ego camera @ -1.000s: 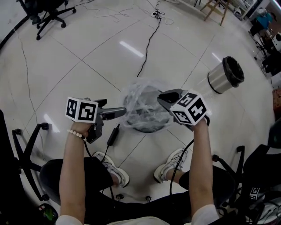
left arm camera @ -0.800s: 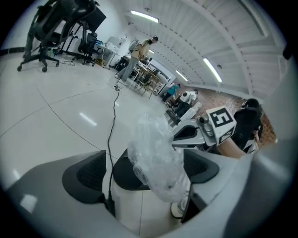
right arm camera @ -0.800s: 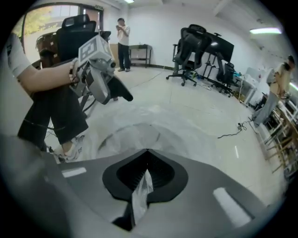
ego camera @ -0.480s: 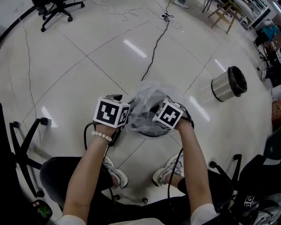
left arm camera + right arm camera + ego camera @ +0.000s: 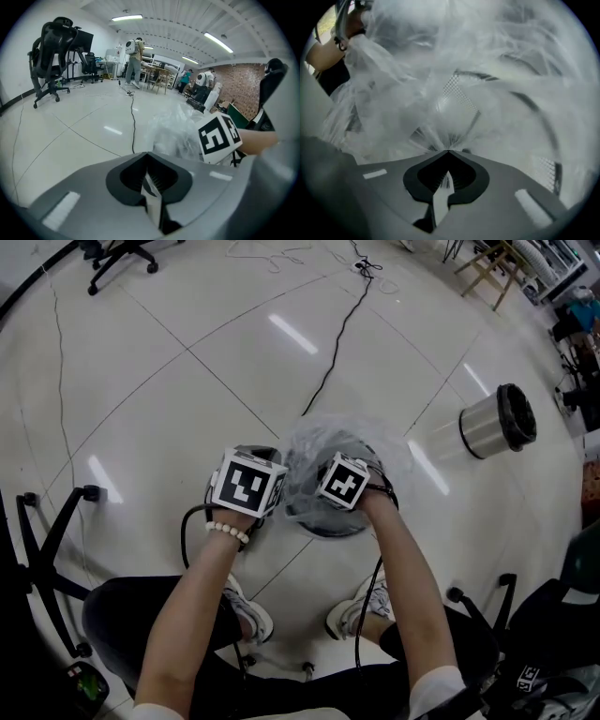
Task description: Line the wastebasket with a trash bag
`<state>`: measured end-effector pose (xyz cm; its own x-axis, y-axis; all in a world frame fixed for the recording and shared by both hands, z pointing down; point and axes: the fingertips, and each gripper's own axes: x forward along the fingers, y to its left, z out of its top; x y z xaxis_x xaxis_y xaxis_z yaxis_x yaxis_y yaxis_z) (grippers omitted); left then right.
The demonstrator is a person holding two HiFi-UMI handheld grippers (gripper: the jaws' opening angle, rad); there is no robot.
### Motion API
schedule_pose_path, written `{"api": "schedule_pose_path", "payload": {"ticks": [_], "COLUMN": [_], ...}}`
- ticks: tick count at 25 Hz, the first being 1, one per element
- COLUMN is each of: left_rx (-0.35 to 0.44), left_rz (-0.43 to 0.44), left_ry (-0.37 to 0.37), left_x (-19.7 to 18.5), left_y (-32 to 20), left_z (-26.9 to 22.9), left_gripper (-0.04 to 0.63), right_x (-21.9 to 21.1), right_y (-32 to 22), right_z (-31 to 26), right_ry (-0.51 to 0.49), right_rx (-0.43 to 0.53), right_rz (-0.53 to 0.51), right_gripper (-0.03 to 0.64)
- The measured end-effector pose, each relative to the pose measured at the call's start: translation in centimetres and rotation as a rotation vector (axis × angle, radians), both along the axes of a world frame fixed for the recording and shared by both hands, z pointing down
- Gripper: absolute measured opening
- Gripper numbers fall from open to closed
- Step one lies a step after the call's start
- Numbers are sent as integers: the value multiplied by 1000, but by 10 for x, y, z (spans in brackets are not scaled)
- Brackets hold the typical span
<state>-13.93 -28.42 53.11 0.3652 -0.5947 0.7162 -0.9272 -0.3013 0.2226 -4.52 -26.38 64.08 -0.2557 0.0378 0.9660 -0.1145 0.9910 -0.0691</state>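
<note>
Both claws have dropped to the clear crinkled plastic trash bag (image 5: 349, 439), which is draped over the round dark mesh wastebasket (image 5: 328, 524) on the white tiled floor (image 5: 169, 371). The right claw (image 5: 448, 153) pinches gathered film. The left claw (image 5: 151, 155) has just been closing and now sits together beside the bag; I cannot tell if it holds film.

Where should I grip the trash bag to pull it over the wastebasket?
Pinch the trash bag by its loose far-side film, coming from above and outside the mesh wastebasket: it billows above the rim, thin enough to gather, as the fold pinched in the right tongs shows.
</note>
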Motion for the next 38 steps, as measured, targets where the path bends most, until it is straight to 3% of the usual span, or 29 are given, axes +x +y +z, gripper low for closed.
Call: {"api": "schedule_pose_path", "payload": {"ticks": [7,11,20,25,29,33,38], "left_rx": [-33,-76,-120,-124,-108,-94,-80], "left_rz": [-9,-6,-5,4,8,-5,-8], "left_ry": [-25,-25,-21,-27,-46,-53,-44], "left_x": [-7,-14,-20,-18,-17,-18,-18], "left_y": [-8,-6,-3,-2,-4,-5,-5], "left_z": [25,46,68,72,63,53,51], "left_gripper": [12,12,12,12,12,12,12], "right_x": [0,18,-14,-7,-17,-14,-20], "right_y": [4,13,22,13,13,-1,7], "right_z": [61,87,123,131,107,71,12], "right_ry": [76,193,41,67,18,26,-50], "right_rx": [-69,-144,-214,-163,-153,-22,53], "right_rz": [-41,-36,-104,-103,-117,-198,-260], "right_gripper": [0,0,0,0,2,27,23]}}
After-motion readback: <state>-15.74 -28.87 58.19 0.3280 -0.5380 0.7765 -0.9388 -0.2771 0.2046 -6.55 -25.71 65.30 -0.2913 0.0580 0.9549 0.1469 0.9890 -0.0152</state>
